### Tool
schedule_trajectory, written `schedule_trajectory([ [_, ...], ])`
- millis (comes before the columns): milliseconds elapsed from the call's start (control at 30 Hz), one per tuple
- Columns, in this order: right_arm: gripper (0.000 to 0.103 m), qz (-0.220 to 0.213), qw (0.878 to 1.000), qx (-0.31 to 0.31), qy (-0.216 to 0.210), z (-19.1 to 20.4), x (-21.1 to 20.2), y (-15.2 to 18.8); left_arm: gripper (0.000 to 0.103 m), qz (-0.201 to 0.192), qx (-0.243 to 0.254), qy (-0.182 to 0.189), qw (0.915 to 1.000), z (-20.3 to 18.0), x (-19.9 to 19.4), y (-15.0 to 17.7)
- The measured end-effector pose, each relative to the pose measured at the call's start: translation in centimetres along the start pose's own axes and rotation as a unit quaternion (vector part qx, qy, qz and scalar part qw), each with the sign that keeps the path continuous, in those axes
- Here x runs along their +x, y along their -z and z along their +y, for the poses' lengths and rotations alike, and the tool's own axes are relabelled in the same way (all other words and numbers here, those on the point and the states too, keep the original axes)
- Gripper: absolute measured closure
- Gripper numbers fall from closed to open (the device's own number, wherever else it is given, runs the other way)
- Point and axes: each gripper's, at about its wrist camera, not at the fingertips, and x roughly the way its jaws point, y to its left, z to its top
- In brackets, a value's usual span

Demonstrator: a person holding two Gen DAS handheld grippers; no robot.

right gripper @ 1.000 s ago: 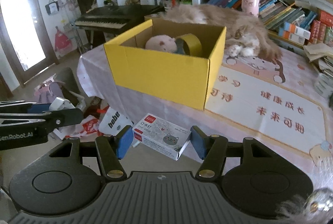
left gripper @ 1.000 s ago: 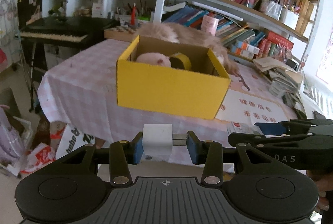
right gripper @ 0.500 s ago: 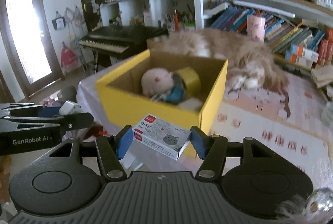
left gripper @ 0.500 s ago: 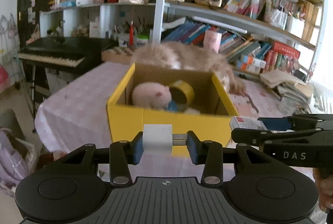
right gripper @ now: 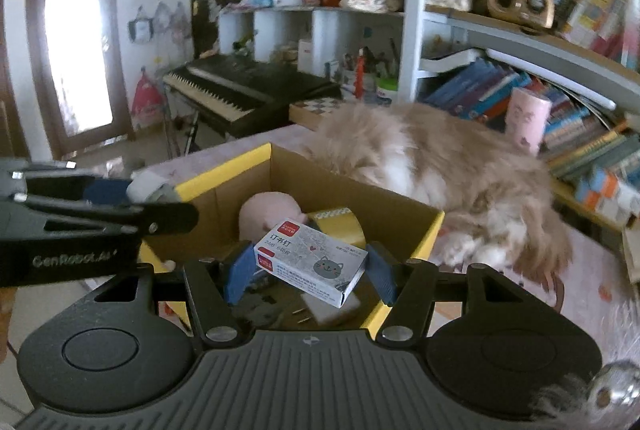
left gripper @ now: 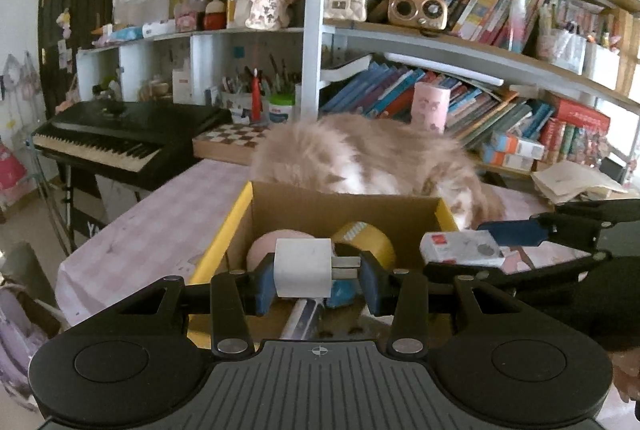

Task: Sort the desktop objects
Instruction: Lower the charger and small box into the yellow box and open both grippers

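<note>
Both grippers have moved in from the near edge of the table and now hang over the open yellow box [left gripper: 224, 250], where a second ago they were short of it, facing its front wall. The left gripper [left gripper: 318, 276] has its fingers closed narrowly on a white charger plug [left gripper: 302, 266], prongs toward the right finger, above the box's near left part. The right gripper [right gripper: 310, 266] has its fingers clamped on the ends of a staple box [right gripper: 310, 258] printed with a cat, held tilted above the box interior.

Inside the box lie a pink plush toy [right gripper: 268, 214], a roll of yellow tape [right gripper: 338, 226] and some smaller items on the floor that are too dim to name. A fluffy cat [right gripper: 440, 170] lies on the table just behind the box's far wall.

With both items now over the opening, the carry appears done; what is left seems to be releasing them, likely lowering first so they drop among the things already there rather than bouncing out.
</note>
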Motion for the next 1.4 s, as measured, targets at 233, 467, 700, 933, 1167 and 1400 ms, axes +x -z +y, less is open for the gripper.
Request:
schedule_trajectory([
  [233,0.045,0.050,0.996,-0.071,-0.018,-1.1,4.9,-0.1,0.062,0.035,0.023,-0.014,0.9990,0.0,4.8,-0.5],
  [467,0.045,0.102,0.985,-0.133,-0.033,-1.6,8.3,0.6,0.062,0.088,0.021,-0.014,0.9958,0.4,8.8,0.3],
  [700,0.045,0.116,0.975,-0.188,-0.031,-1.4,9.6,0.9,0.062,0.129,0.024,-0.016,0.9912,0.4,11.0,1.7],
  [933,0.045,0.135,0.965,-0.221,-0.037,-0.6,11.0,1.6,0.061,0.137,0.029,-0.013,0.9901,0.3,11.3,1.8],
  [1167,0.039,0.127,0.971,-0.203,-0.026,-0.1,10.2,1.7,0.043,0.110,0.048,-0.014,0.9927,0.1,10.4,1.4],
  [1400,0.037,0.092,0.981,-0.171,0.001,0.0,6.7,0.8,0.034,0.067,0.039,0.006,0.9969,0.1,7.3,0.5],
])
